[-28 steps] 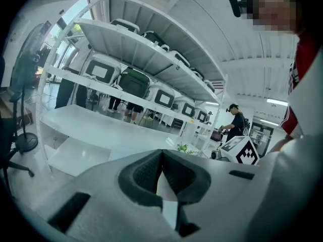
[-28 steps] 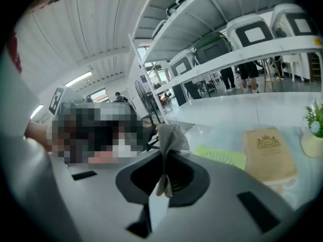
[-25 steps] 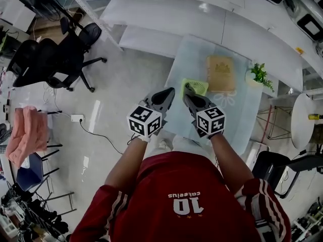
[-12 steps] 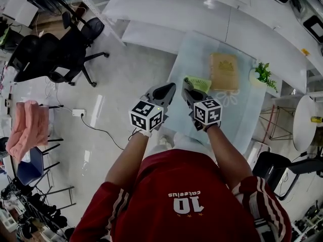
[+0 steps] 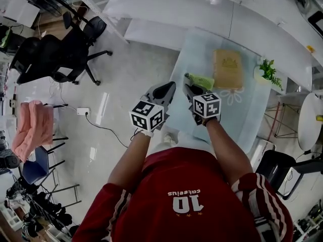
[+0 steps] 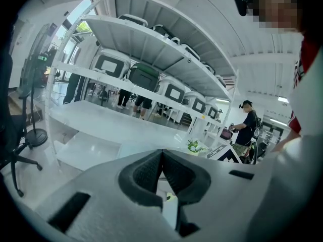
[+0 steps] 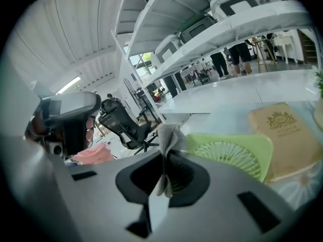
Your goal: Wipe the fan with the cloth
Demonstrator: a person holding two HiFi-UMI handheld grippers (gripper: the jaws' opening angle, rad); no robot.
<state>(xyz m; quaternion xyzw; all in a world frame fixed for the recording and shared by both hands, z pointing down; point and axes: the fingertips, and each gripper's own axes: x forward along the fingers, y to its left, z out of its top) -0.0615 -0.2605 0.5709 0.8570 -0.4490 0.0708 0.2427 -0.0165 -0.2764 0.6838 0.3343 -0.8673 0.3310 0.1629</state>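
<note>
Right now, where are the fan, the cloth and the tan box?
fan (image 7: pixel 233 158), right gripper view, centre of its green grille.
cloth (image 7: pixel 170 135), right gripper view, tuft sticking up above the jaws.
tan box (image 5: pixel 227 68), head view, middle of its top face.

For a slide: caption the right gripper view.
Right hand-held gripper shut on the cloth, green fan lying just ahead.

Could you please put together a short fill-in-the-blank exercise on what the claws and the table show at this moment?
1. The right claw is shut on a grey ____.
2. The fan lying on the glass table is ____ in colour.
3. On the table, the tan book lies between the fan and a small potted ____.

Missing words: cloth; green; plant.
</note>
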